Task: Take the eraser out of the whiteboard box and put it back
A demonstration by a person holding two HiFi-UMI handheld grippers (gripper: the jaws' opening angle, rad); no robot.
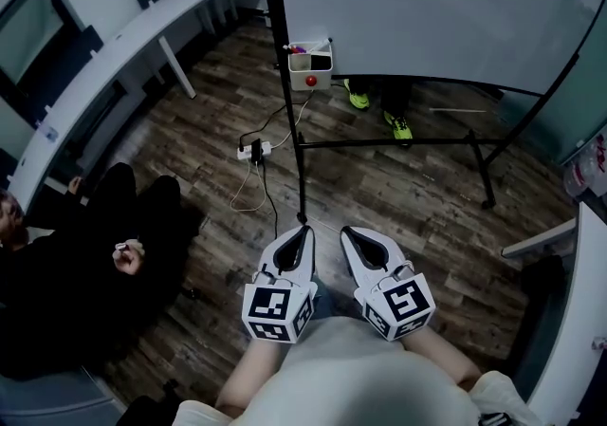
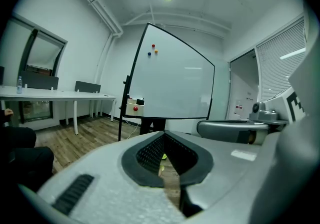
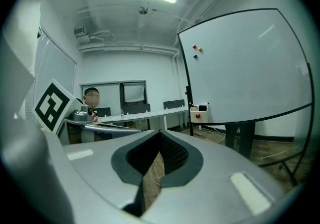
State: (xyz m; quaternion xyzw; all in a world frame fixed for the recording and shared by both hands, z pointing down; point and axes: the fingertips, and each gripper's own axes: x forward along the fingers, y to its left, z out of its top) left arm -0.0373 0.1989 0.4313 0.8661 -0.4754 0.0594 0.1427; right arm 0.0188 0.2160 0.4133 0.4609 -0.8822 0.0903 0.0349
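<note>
The white whiteboard box (image 1: 311, 65) hangs at the lower left corner of the whiteboard (image 1: 427, 7), with a red knob on its front. A dark block, apparently the eraser (image 1: 321, 61), lies inside it beside some pink things. The box also shows far off in the left gripper view (image 2: 134, 107) and the right gripper view (image 3: 198, 112). My left gripper (image 1: 302, 231) and right gripper (image 1: 349, 231) are held side by side close to my body, well short of the board. Both point toward it, jaws together with nothing between them (image 2: 163, 134) (image 3: 160, 133).
A person in dark clothes (image 1: 85, 253) sits on the floor at the left. A power strip with cables (image 1: 254, 150) lies by the stand's black post (image 1: 296, 139). A long white desk (image 1: 123, 45) runs along the left wall. Yellow-green shoes (image 1: 398, 125) show behind the board.
</note>
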